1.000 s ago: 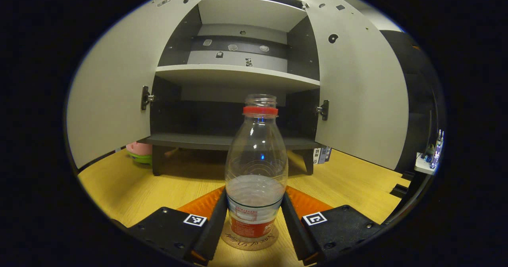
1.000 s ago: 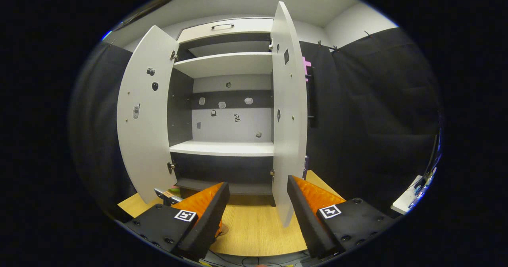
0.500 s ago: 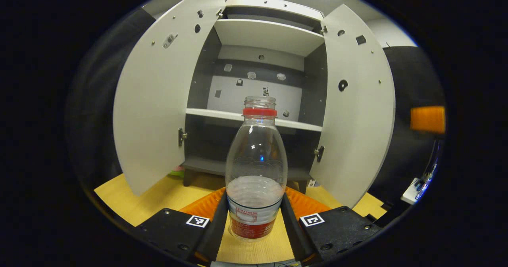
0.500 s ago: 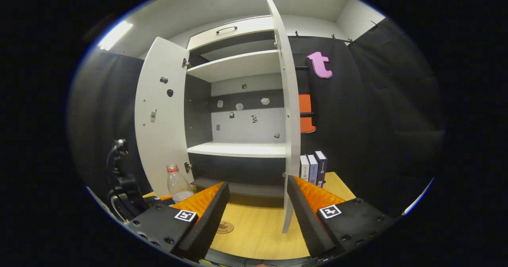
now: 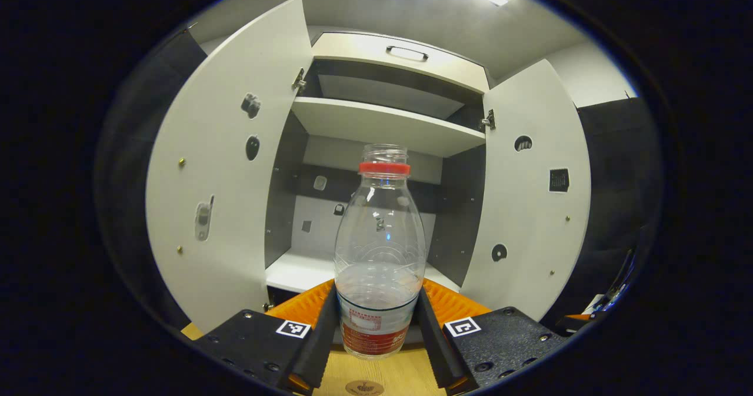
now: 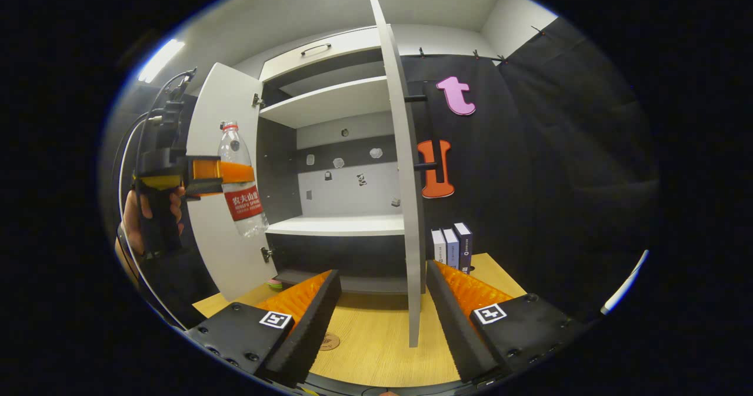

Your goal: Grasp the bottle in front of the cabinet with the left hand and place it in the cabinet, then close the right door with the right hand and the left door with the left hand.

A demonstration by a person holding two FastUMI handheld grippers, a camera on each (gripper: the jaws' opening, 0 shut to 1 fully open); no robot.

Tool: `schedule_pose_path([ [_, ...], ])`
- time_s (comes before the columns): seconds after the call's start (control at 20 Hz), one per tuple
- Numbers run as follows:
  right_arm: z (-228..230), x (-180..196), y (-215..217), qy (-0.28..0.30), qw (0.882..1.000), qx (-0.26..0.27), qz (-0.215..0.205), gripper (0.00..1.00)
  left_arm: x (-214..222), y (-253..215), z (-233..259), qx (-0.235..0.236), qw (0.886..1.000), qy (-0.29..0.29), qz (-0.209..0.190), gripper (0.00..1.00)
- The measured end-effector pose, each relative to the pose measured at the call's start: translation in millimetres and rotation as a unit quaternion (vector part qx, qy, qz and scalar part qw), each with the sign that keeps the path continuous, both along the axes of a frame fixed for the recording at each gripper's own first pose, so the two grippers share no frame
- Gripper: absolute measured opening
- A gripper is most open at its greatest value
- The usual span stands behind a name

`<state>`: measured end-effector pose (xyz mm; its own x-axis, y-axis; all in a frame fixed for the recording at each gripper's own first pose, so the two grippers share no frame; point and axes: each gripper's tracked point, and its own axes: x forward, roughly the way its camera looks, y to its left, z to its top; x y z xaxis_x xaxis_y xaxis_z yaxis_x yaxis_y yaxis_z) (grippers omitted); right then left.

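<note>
1. The cabinet (image 5: 385,122) stands on the wooden surface (image 6: 376,349) with both doors swung wide. A second ago the left gripper view looked low into its dark bottom compartment; now it looks at the level of the white middle shelf (image 5: 294,273) with the top shelf (image 5: 382,126) and a handled drawer front above. The view has risen a good deal, so the lift looks done or close to it.

2. The right door (image 6: 403,208) shows edge-on in the right gripper view, just ahead of the right claw (image 6: 382,319). That claw has its fingers spread wide with nothing between them and hovers over the surface; closing the door is not yet begun. The left door (image 5: 226,172) is untouched too.

3. The left claw (image 5: 376,337) grips the water bottle (image 5: 379,255), both fingers pressing on its labelled lower part. In the right gripper view the same claw (image 6: 223,172), with the hand (image 6: 150,216) that carries it, holds the bottle (image 6: 238,181) up in the air before the left door, upright or nearly so, about level with the middle compartment.

4. The bottle was standing on a round coaster (image 5: 363,388) a second ago; now the coaster lies bare on the surface below it.

5. My judgement: what remains for this step is to carry the bottle forward onto the middle shelf and release it.
</note>
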<state>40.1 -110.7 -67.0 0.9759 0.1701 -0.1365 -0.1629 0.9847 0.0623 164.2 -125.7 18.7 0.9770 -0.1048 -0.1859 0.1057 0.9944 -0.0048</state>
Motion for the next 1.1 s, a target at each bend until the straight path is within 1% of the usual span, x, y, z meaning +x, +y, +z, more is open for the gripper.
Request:
schedule_pose_path([
  [0.1,-1,0,-8,-0.002,0.999,-0.006,-0.032,0.96,49,-9,8,-0.002,1.0,-0.009,-0.028,0.67],
  [0.15,-1,1,-11,-0.003,0.999,-0.008,-0.05,0.96,73,-10,5,-0.001,0.999,-0.008,-0.04,0.69],
  [0.2,-1,0,-15,-0.002,0.998,-0.011,-0.068,0.96,99,-15,-2,-0.002,0.999,-0.003,-0.051,0.67],
  [0.3,-5,-1,-22,0.002,0.994,-0.016,-0.104,0.96,145,-19,-21,-0.002,0.998,0.01,-0.069,0.69],
  [0.45,-6,-2,-33,0.003,0.988,-0.016,-0.153,0.96,205,-24,-59,0.009,0.997,0.027,-0.075,0.7],
  [0.55,-6,-4,-39,0.003,0.983,-0.019,-0.183,0.96,233,-27,-87,0.015,0.996,0.044,-0.079,0.7],
  [0.7,-7,-5,-45,0.002,0.976,-0.019,-0.215,0.96,258,-31,-125,0.016,0.994,0.068,-0.084,0.7],
  [0.85,-9,-7,-50,0.005,0.971,-0.021,-0.238,0.96,269,-33,-148,0.016,0.993,0.085,-0.086,0.7],
  [1.1,-12,-6,-51,0.012,0.968,-0.025,-0.25,0.96,276,-26,-171,0.02,0.992,0.099,-0.076,0.71],
])
